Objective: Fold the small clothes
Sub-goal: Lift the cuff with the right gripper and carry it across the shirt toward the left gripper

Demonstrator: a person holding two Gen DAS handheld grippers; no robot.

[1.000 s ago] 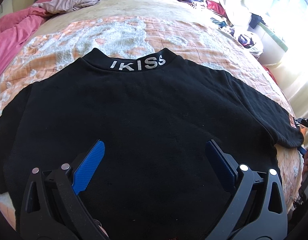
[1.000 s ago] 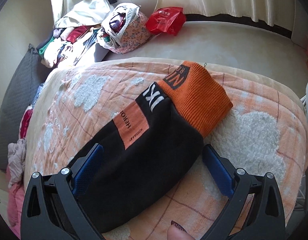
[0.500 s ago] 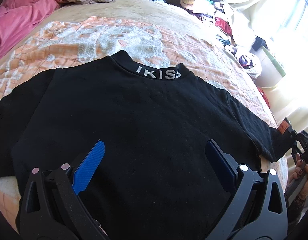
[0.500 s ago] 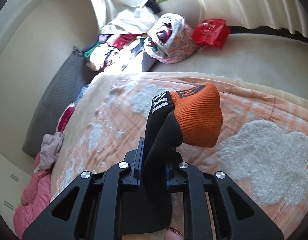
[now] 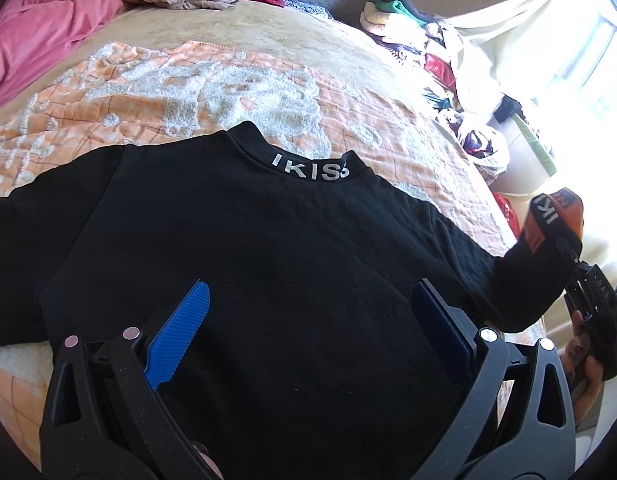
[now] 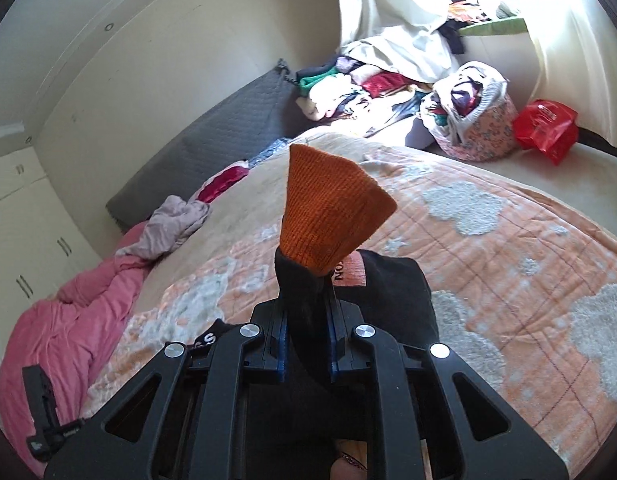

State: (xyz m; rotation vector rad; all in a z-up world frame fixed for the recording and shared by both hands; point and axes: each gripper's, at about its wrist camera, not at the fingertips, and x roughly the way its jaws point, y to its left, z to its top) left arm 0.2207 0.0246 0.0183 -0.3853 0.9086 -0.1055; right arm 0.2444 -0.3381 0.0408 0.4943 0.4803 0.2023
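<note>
A black sweater (image 5: pixel 268 260) lies flat on the bed, its collar lettered IKISS (image 5: pixel 308 168) pointing away from me. My left gripper (image 5: pixel 308 286) hovers over the sweater's body, open, with nothing between its blue pads (image 5: pixel 180 328). My right gripper (image 6: pixel 306 304) is shut on the sweater's right sleeve (image 5: pixel 528 280) just below the orange cuff (image 6: pixel 328 216). The cuff stands up past the jaws, lifted off the bed. In the left wrist view the raised cuff (image 5: pixel 556 216) and the right gripper (image 5: pixel 588 292) with a hand show at the right edge.
The sweater rests on an orange-and-white bed cover (image 6: pixel 508 260). A pink blanket (image 5: pixel 48 32) is bunched at the far left of the bed. A grey cushion (image 6: pixel 212 152), a pile of clothes (image 6: pixel 368 88), a flowered basket (image 6: pixel 476 128) and a red bag (image 6: pixel 546 128) stand beyond the bed.
My right gripper went from open around the flat sleeve to shut on it, then rose and rolled, lifting the cuff. The left gripper shifted and stayed open.
</note>
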